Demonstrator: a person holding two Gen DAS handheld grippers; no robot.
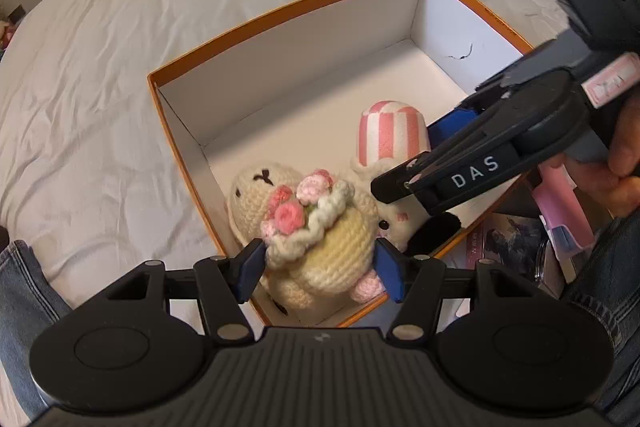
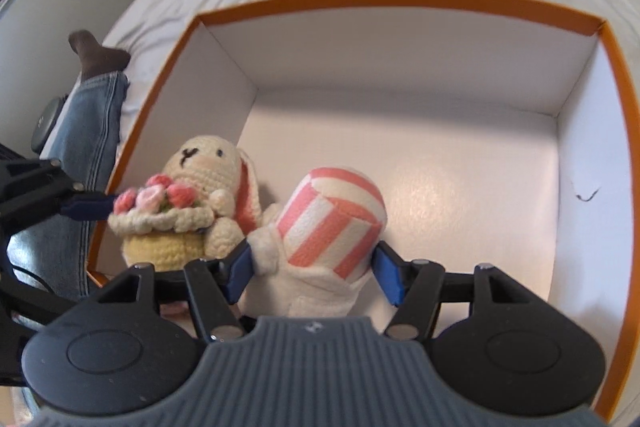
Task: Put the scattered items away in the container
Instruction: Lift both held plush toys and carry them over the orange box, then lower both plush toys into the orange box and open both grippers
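The crocheted bunny point(image 1: 320, 227) with its flower basket sits between the blue pads of my left gripper point(image 1: 320, 269) — they press its yellow basket from both sides, low in the near corner of the orange box point(image 1: 280, 9). Just beside it, the striped plush toy point(image 2: 332, 223) is pinched in my right gripper point(image 2: 316, 273), also inside the box. The box stands on a wrinkled white sheet point(image 1: 120, 27); my jeans leg point(image 2: 92, 115) lies beside it.
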